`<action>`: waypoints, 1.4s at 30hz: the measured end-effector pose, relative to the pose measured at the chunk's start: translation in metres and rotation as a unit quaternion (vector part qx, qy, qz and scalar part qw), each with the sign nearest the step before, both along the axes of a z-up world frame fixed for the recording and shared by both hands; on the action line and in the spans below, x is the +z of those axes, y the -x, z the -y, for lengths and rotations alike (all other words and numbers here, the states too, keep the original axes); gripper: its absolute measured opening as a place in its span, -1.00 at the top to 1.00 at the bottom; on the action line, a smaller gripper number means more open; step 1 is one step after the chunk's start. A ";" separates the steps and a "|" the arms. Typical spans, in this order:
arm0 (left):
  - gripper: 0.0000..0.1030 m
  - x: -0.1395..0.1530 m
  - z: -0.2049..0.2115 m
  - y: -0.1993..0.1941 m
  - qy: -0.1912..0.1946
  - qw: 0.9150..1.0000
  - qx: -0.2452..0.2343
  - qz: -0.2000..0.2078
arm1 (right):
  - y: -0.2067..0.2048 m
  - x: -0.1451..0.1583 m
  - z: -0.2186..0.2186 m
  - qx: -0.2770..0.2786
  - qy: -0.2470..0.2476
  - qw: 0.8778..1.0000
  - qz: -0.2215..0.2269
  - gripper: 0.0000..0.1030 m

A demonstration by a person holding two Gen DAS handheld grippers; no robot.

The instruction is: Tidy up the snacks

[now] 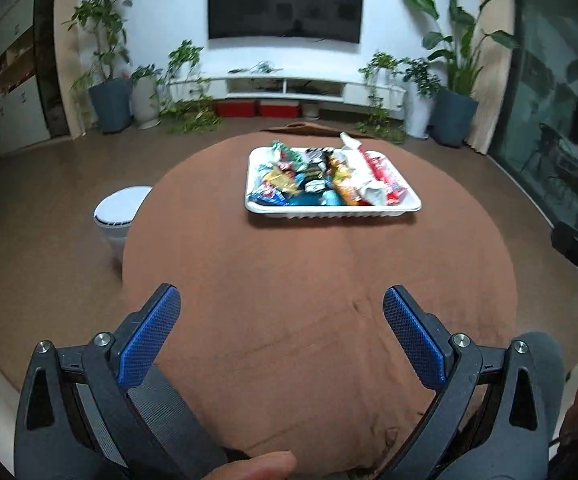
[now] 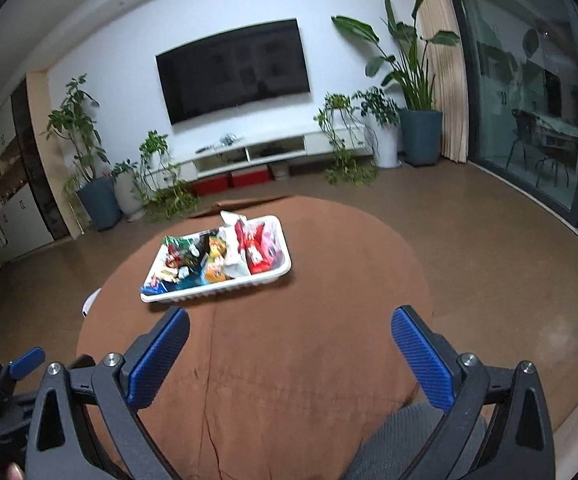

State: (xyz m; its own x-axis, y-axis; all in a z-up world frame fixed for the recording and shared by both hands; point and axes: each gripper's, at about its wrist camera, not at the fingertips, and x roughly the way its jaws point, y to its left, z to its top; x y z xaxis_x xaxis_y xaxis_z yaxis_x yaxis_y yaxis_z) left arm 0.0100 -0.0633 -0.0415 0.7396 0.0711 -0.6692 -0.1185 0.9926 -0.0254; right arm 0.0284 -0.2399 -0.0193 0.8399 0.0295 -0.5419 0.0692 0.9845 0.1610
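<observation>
Snack wrappers in the white tray too blurred to read, white round object, perhaps a bin, partly hidden behind the brown-clothed table

Bare brown cloth-covered round worktop lies free up to the white rectangular snack-filled tray, the only obstacle.

Two wrist cameras look forward along their own fingers, low over the near edge of a brown-covered round table. The left view faces the wall television squarely; the right view is tilted. Both share the snack tray farther off, mid-table.
</observation>
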 end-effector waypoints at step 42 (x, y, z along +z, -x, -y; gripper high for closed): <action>-0.99 -0.012 -0.005 -0.014 -0.011 1.000 0.016 -0.024 | -0.005 -0.023 -0.044 0.054 0.032 0.997 -0.044 -1.00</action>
